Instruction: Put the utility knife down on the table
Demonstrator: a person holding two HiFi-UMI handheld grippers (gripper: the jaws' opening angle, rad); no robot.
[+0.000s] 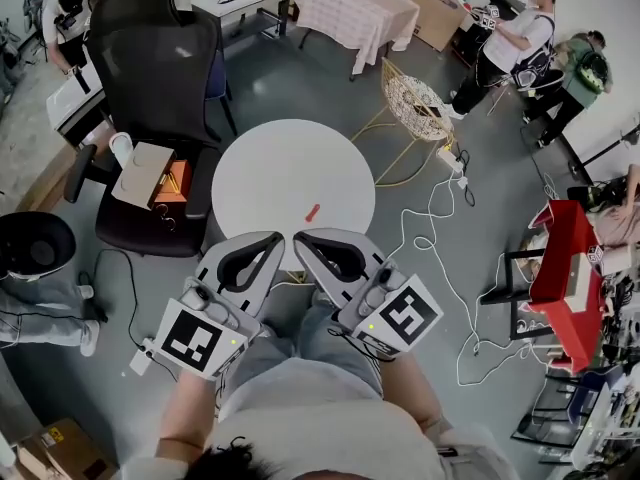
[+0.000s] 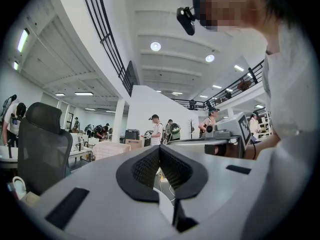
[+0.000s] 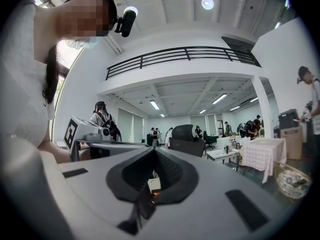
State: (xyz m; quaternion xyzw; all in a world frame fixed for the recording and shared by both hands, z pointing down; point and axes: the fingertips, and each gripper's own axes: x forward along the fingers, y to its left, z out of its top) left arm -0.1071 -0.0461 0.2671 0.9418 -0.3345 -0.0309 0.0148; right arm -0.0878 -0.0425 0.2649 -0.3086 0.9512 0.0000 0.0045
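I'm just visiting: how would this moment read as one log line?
left gripper shut, empty | right gripper shut, empty | utility knife lying on round table, apart from both grippers

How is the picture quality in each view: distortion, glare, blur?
Head view: strong fisheye bending toward the edges, even light, soft shadows; the red utility knife on the white table is small but sharp. Left gripper view: black round corners, glare from the ceiling lamps, the near left gripper soft. Right gripper view: same black corners, a glaring lamp.

Red item [image 1: 313,211] on table [image 1: 262,166] too small to identify, table's near rim behind left gripper [image 1: 277,238], right gripper [image 1: 299,239]
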